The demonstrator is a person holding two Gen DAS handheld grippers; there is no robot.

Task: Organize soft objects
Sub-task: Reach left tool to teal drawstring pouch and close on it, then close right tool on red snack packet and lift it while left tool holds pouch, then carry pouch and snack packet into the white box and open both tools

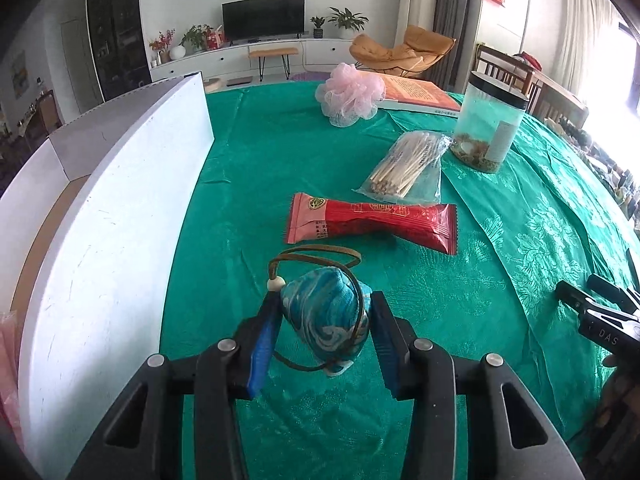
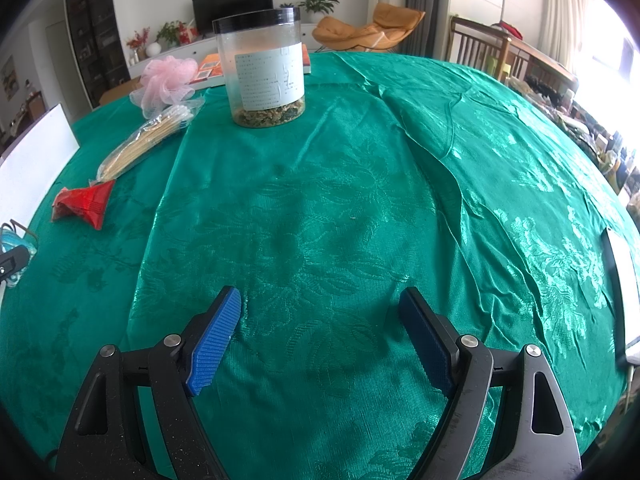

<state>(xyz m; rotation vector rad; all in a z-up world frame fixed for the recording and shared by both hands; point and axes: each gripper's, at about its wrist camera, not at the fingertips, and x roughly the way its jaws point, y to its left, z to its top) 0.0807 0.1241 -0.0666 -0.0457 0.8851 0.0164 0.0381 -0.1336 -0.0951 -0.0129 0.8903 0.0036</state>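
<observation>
While green brocade cloth [image 2: 320, 200] drapes the bench, the left hand-held gripper [image 1: 324, 316] clasps a blue sachet [image 1: 326, 312]. The right hand-held gripper [image 2: 320, 320] gapes empty near the jar [image 2: 262, 68]; a television [image 1: 263, 18] stands beyond.

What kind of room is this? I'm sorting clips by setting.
Most likely a home living and dining room: a television on a low white cabinet, an orange lounge chair, and a table under a green tablecloth carrying household odds and ends.

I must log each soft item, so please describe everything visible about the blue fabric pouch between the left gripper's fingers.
The blue pouch is a small, plump, pyramid-like sachet of shiny brocade with pale swirl patterns. A brown cord with a white bead loops from its top and lies on the green tablecloth. The left gripper has a blue pad on each side of it, apparently gripping it. It sits near the white box.
</observation>
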